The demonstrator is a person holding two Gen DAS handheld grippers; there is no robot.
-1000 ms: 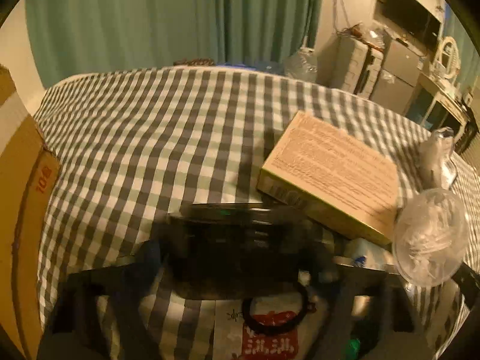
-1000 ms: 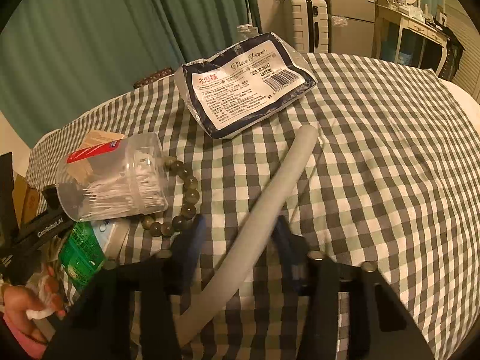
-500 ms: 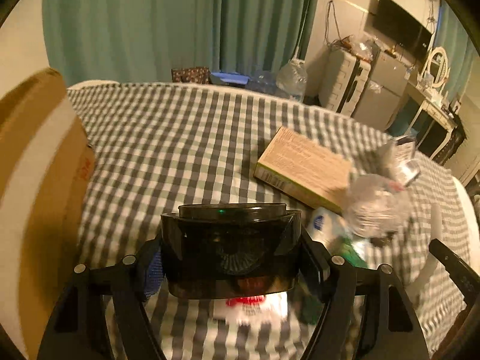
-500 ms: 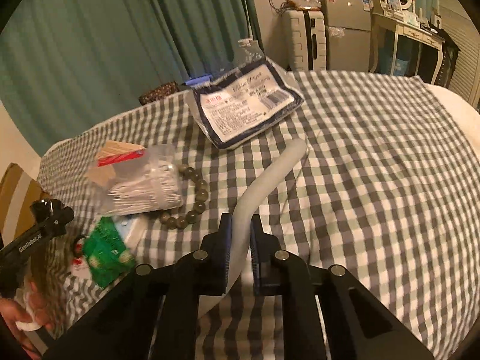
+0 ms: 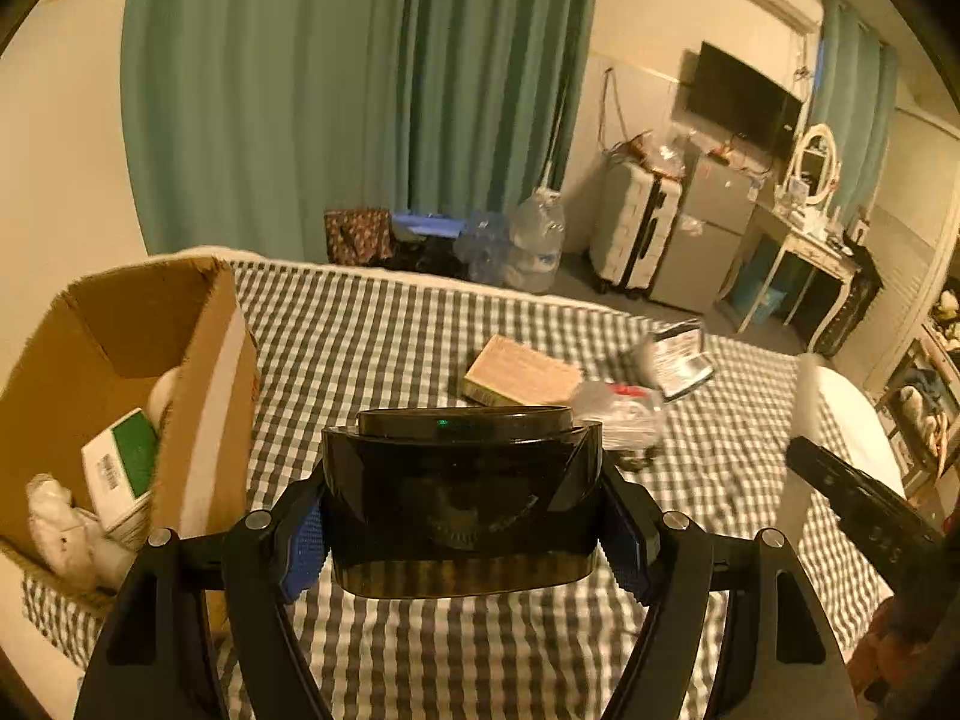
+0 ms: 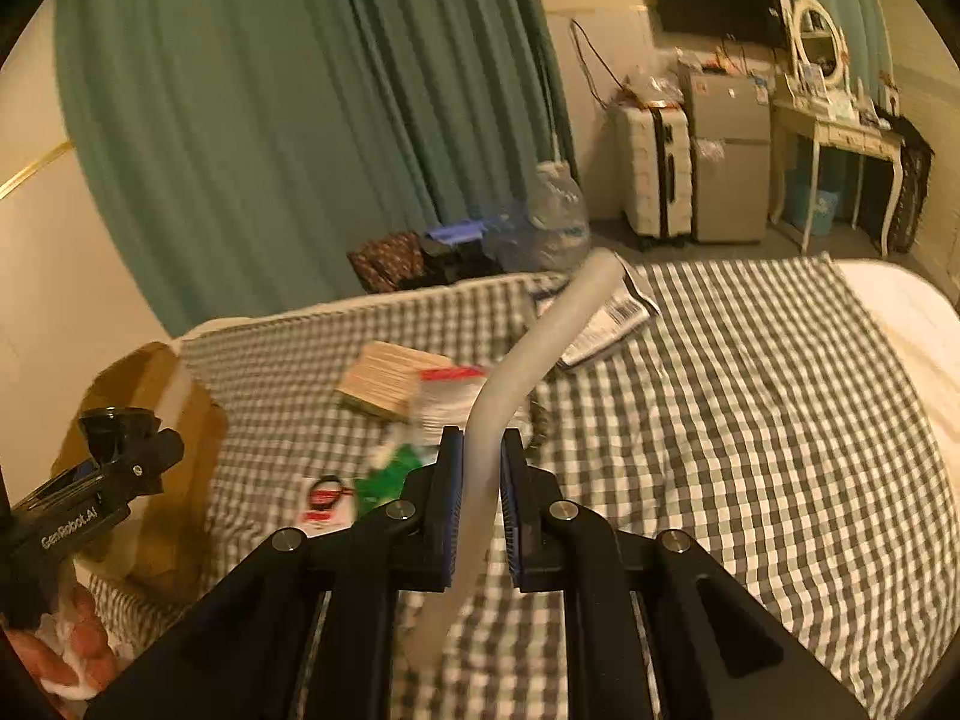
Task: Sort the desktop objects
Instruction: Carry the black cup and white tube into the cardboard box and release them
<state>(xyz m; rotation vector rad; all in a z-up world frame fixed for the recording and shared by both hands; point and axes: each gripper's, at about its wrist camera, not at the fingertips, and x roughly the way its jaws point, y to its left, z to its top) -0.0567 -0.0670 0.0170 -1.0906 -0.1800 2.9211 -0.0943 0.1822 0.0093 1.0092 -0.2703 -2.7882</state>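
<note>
Left gripper: blue-padded fingers clamped on both sides of a dark translucent container with a black lid; green dot on the lid edge. It is lifted clear of the checked bedspread. 1 s ago it sat low over the cloth and blurred; now it is high and sharp, with the open cardboard box just left of it. Inside the box: a white-and-green carton with a barcode, and something white and fluffy.

Right gripper: fingers narrow, pinching a pale flexible tube. The tube bends and rises above the fingers; its lower end hangs below them, off the bed. 1 s ago the tube lay flat on the cloth between open fingers.

Left on the bedspread: a tan flat box, a clear tub with a red label, a tissue pack with a barcode (text unreadable now; "Tissue Paper" read earlier), a green packet, and a red-and-white card with a black ring.

In the right view, the left gripper's body reads "GenRobot.AI".
</note>
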